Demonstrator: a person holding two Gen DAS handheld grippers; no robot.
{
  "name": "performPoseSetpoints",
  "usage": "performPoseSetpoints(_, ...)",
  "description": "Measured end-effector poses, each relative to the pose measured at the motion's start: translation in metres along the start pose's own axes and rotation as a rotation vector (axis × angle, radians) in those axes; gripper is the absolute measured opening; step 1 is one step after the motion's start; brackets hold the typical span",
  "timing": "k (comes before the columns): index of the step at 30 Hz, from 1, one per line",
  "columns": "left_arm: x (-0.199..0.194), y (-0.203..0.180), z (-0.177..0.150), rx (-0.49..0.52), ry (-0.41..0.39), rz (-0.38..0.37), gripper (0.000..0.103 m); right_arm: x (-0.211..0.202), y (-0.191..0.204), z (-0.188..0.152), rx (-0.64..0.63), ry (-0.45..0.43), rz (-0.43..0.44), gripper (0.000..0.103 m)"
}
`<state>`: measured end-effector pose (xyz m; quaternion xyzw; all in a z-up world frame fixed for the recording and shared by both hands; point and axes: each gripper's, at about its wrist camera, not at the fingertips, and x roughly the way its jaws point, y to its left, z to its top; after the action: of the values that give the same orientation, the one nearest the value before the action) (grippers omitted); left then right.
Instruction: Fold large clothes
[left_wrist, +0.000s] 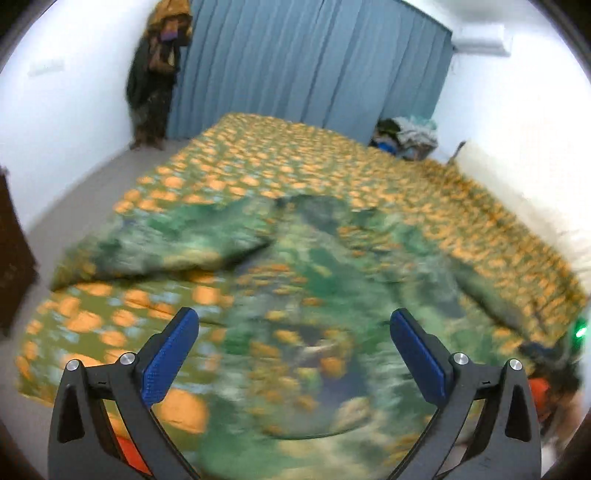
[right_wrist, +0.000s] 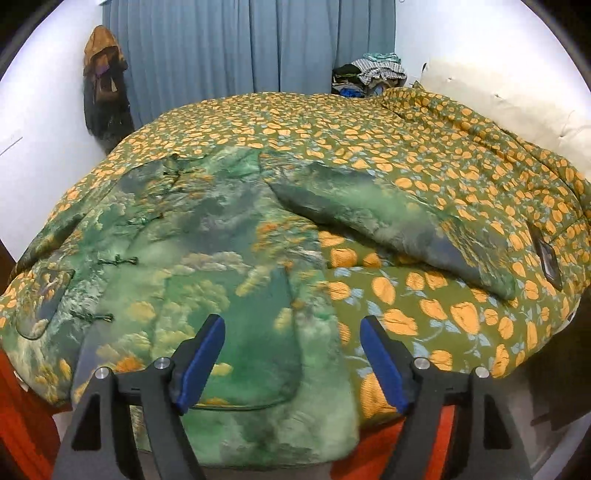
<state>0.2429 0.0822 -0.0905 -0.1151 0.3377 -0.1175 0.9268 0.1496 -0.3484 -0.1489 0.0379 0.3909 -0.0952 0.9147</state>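
A large green padded jacket (right_wrist: 207, 266) with a cloud and flower print and knot buttons lies spread front-up on the bed, its hem at the near edge. One sleeve (right_wrist: 388, 221) stretches out to the right. In the left wrist view the jacket (left_wrist: 314, 295) is blurred, with a sleeve (left_wrist: 166, 243) lying to the left. My left gripper (left_wrist: 293, 325) is open and empty above the jacket's lower part. My right gripper (right_wrist: 291, 328) is open and empty above the jacket's hem.
The bed has a green cover with orange flowers (right_wrist: 424, 147). A white pillow (right_wrist: 498, 99) lies at the right. A pile of clothes (right_wrist: 369, 77) sits at the far corner. Blue curtains (right_wrist: 240, 48) hang behind, and dark garments (right_wrist: 105, 85) hang on the left wall.
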Motion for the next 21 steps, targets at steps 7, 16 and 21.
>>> performPoseSetpoints(7, 0.027, -0.045, -0.028, 0.080, 0.135, -0.073, 0.102, -0.012, 0.024, -0.015, -0.059, -0.049, 0.067, 0.079)
performPoseSetpoints(16, 0.034, -0.079, -0.036, 0.236, 0.126, 0.032, 0.102, -0.001, 0.015, -0.018, -0.044, -0.038, 0.019, 0.079)
performPoseSetpoints(21, 0.038, -0.065, -0.022, 0.118, 0.110, 0.018, 0.102, 0.020, -0.059, 0.001, 0.179, -0.044, 0.004, 0.079)
